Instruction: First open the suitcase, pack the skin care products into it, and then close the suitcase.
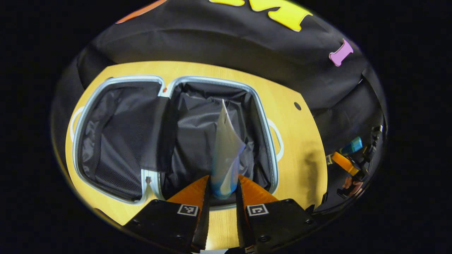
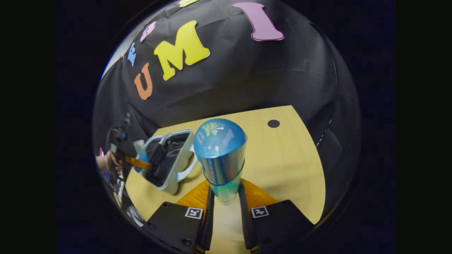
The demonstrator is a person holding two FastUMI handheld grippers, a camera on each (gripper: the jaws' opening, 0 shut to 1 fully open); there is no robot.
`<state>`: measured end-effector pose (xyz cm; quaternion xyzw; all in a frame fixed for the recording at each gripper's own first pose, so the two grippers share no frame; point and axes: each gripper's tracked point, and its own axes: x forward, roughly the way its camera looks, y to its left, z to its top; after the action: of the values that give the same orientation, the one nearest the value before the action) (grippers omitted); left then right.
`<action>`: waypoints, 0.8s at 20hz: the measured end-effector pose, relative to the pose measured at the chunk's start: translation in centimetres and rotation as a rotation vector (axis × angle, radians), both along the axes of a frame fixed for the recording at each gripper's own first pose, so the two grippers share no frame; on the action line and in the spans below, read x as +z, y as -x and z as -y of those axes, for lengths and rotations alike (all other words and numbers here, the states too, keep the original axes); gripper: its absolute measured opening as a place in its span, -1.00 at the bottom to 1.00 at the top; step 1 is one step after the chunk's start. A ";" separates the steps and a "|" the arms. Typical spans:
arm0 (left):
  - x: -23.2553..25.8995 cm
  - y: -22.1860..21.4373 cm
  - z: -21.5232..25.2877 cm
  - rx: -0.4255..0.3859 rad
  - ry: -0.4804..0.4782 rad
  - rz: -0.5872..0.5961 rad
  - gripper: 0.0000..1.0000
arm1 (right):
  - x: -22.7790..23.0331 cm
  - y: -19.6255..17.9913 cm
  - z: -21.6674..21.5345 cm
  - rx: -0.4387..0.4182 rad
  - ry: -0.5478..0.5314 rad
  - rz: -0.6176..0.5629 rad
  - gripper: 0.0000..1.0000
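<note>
Open pale-blue suitcase (image 1: 176, 137) with black lining is laid flat on the yellow wooden table (image 1: 300, 141).
A pale squeeze tube (image 1: 226, 151) is clamped between the left gripper (image 1: 222, 190) jaws, pointing to 12 o'clock over the case; a shiny blue bottle (image 2: 220, 155) is pinched by the right gripper (image 2: 226, 197).

So the suitcase (image 1: 169, 137) lies open flat on the table (image 1: 300, 148), both halves side by side. A tube (image 1: 226, 155) hangs over its right half. Off to the suitcase's right, a bottle (image 2: 220, 158) is up over bare tabletop.
</note>
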<state>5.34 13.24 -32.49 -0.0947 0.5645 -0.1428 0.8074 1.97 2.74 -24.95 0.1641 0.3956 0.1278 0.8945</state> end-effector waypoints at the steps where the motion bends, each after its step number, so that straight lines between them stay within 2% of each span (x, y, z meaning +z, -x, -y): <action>1: -0.9 -0.6 0.2 -0.025 0.001 -0.031 -0.30 | 0.9 1.0 -0.2 -0.005 -0.022 -0.009 -0.39; 3: -2.6 -1.0 0.5 -0.071 0.008 -0.117 -0.30 | 2.4 2.8 -0.4 -0.023 -0.060 -0.023 -0.35; 4: -3.5 -0.9 0.2 -0.087 -0.003 -0.163 -0.44 | 3.0 3.7 -0.1 -0.035 -0.058 -0.021 -0.36; 5: -4.4 -0.8 -0.3 -0.103 -0.019 -0.209 -0.31 | 3.8 4.0 0.3 -0.046 -0.051 -0.008 -0.35; 7: -6.0 -0.4 -1.3 -0.119 -0.057 -0.282 -0.31 | 6.0 4.5 0.8 -0.059 -0.039 0.029 -0.40; 8: -6.4 -0.4 -1.7 -0.127 -0.073 -0.305 -0.31 | 6.8 5.1 1.2 -0.065 -0.031 0.045 -0.34; 11: -6.9 -0.8 -1.8 -0.147 -0.092 -0.339 -0.31 | 8.1 5.3 2.4 -0.061 0.038 0.093 -0.35; 15: -6.9 -0.8 -1.8 -0.186 -0.138 -0.386 -0.31 | 9.3 5.2 2.1 -0.069 0.005 0.084 -0.40; 16: -7.0 -0.9 -1.7 -0.187 -0.147 -0.390 -0.31 | 9.5 5.1 2.0 -0.068 0.003 0.085 -0.35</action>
<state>6.22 14.96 -39.49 -0.0086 0.7253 -0.1542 0.6709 -3.17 0.75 -15.49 0.1705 0.3519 0.1034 0.9146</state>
